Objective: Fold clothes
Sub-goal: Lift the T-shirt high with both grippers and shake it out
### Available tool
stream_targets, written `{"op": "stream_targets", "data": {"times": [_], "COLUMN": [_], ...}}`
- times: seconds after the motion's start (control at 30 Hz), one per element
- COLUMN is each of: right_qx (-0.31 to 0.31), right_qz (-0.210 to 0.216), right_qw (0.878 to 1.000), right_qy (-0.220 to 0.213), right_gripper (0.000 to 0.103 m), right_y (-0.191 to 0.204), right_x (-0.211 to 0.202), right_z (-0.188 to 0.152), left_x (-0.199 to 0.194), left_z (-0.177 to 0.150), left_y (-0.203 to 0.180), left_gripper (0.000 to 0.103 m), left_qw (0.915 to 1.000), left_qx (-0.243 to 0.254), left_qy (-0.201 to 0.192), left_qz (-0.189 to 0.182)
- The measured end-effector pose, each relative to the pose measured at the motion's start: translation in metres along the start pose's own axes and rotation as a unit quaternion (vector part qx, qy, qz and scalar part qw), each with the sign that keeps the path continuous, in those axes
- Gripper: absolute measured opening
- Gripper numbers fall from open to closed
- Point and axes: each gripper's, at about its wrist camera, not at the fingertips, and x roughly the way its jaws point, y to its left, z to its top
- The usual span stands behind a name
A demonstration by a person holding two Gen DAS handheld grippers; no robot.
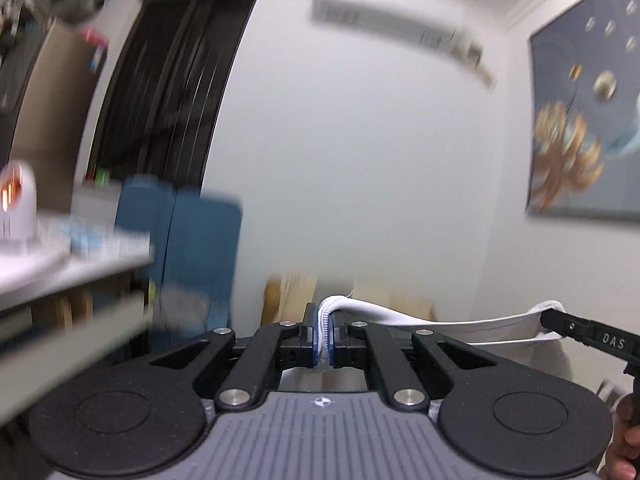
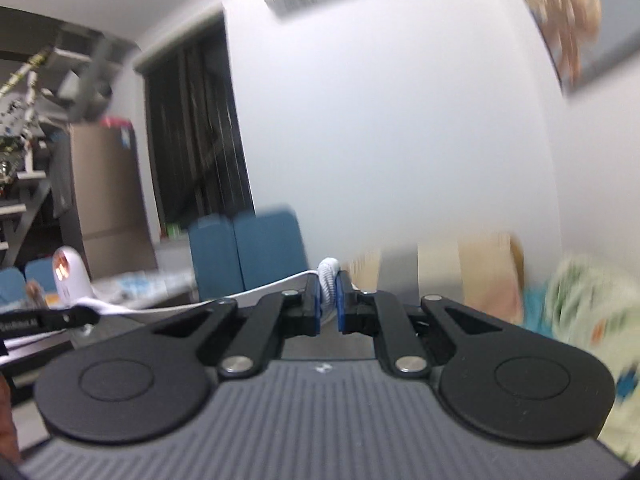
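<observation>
The white garment is looking light, soft and limp, best held by its thick ribbed hem. The left gripper is clamping that hem at lower centre; the right gripper is pinching it likewise, the edge stretching taut between them.

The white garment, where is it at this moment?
The white garment hangs stretched between the two grippers: the left gripper pinches one ribbed edge, the right gripper the other, in front of the white wall.
</observation>
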Motion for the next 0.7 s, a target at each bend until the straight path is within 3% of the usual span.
{"op": "stream_targets", "data": {"times": [0.17, 0.37, 0.53, 0.63, 0.7], "right_qx": [-0.047, -0.068, -0.088, -0.082, -0.074], "right_qz": [-0.009, -0.007, -0.015, -0.018, -0.020], "right_qw": [0.996, 0.987, 0.980, 0.983, 0.986], "right_qy": [-0.079, -0.146, -0.176, -0.166, -0.147], "right_gripper": [0.011, 0.011, 0.011, 0.011, 0.011], "right_y": [0.036, 0.057, 0.069, 0.062, 0.052], "right_x": [-0.069, -0.167, -0.218, -0.216, -0.200], "right_z": [0.097, 0.167, 0.198, 0.195, 0.182], "left_x": [-0.074, -0.175, -0.244, -0.250, -0.232], "left_z": [0.091, 0.157, 0.184, 0.183, 0.170], "left_y": [-0.030, -0.080, -0.117, -0.125, -0.123], "left_gripper": [0.005, 0.005, 0.005, 0.005, 0.005], "left_qw": [0.9960, 0.9874, 0.9821, 0.9843, 0.9877], "left_qx": [0.024, 0.030, 0.035, 0.030, 0.025], "left_qy": [-0.082, -0.145, -0.174, -0.162, -0.141], "left_qz": [-0.025, -0.056, -0.063, -0.064, -0.062]}}
